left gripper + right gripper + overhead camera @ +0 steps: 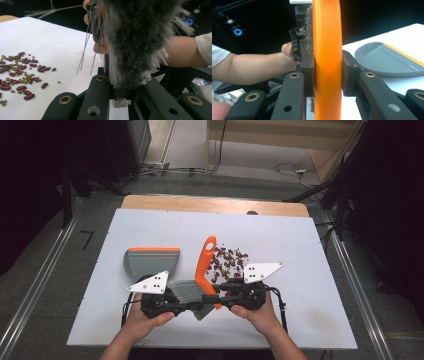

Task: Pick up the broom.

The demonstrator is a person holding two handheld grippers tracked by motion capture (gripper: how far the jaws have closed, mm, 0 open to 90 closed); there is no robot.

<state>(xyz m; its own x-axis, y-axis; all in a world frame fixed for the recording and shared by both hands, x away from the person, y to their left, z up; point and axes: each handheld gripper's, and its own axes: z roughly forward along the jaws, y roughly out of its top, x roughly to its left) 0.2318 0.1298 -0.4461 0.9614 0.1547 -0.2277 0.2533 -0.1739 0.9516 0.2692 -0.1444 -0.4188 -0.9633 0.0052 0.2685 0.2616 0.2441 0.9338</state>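
A hand brush with an orange plastic handle (204, 265) and a grey bristle head (186, 290) lies near the front of the white worktop (300, 320), caught between both tools. The right gripper (223, 296) has its jaws closed flat on either side of the orange handle, the pads pressed against it with no gap showing in the right gripper view. The left gripper (186, 306) has its jaws pinched onto the tuft end of the grey bristles, which splay out above them in the left gripper view. A scatter of red kidney beans and small green beans (227, 260) lies just beyond the handle, right of it, and a grey plastic dustpan with an orange strip (151, 261) sits apart on the left, its mouth not facing the beans. The step in hand looks like taking up the brush, or passing it from one hand to the other, before any sweeping. The next move probably calls for the left jaws to let go of the bristles so the right hand alone can lift and angle the brush, and for the dustpan to be brought beside the beans.
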